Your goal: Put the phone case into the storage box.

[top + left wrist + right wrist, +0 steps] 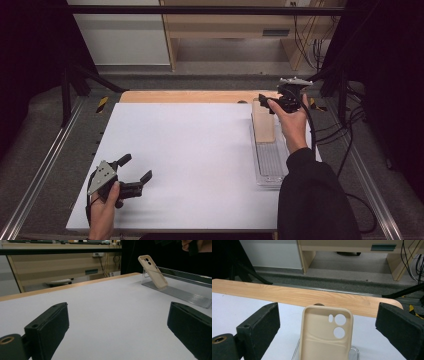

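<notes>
Phone case [325, 333] interior and camera holes face right gripper view.

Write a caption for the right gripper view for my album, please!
Open right tongs hover at a beige phone case that leans on a clear stand near the table's wooden edge.

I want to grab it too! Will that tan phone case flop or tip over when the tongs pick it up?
The phone case is probably light and a bit bendy, as it looks like a thin empty shell with camera holes. It leans tilted on a clear stand, so a push may well tip it. The right tongs, open around it, might make it flex.
</notes>
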The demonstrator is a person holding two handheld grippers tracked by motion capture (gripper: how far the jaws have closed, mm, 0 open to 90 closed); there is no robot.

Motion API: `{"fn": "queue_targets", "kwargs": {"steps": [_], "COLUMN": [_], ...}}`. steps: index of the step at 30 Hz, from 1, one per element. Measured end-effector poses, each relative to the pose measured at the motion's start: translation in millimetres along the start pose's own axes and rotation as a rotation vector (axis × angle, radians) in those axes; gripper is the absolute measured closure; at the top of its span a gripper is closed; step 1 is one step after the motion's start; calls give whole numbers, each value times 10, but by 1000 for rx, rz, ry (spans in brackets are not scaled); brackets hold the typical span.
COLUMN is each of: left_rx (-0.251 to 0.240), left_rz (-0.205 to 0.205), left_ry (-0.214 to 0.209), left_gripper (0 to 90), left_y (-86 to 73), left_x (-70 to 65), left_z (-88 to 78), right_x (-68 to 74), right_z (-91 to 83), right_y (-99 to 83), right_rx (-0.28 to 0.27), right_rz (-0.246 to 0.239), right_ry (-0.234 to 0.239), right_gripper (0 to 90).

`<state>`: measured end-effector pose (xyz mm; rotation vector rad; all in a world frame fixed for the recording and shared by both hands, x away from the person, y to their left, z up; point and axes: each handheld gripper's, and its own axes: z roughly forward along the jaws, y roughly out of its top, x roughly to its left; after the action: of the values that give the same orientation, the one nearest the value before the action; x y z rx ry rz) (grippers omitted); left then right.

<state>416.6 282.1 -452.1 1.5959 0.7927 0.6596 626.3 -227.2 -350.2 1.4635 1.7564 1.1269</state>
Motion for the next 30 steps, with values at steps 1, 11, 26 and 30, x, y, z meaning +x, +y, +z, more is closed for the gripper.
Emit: {"fn": "queue_targets", "kwargs": {"steps": [1, 11, 26, 30], "left_rx": [0, 1, 3, 4], "left_rz": [0, -1, 3, 4], "left_ry": [0, 1, -1, 0], "left_gripper": [34, 34, 34, 34], "left_y": [0, 0, -1, -1], "left_x": [0, 0, -6, -7], "left_z": [0, 0, 5, 6], "right_x": [10, 64, 111, 119], "right_z": [-10, -59, -176, -214], "right_y": [3, -34, -99, -104], "right_rx": [-2, -22, -49, -56], "right_rz": [1, -1, -3, 0], "right_ry": [0, -9, 13, 23], "right_gripper": [59, 60, 58, 58]}}
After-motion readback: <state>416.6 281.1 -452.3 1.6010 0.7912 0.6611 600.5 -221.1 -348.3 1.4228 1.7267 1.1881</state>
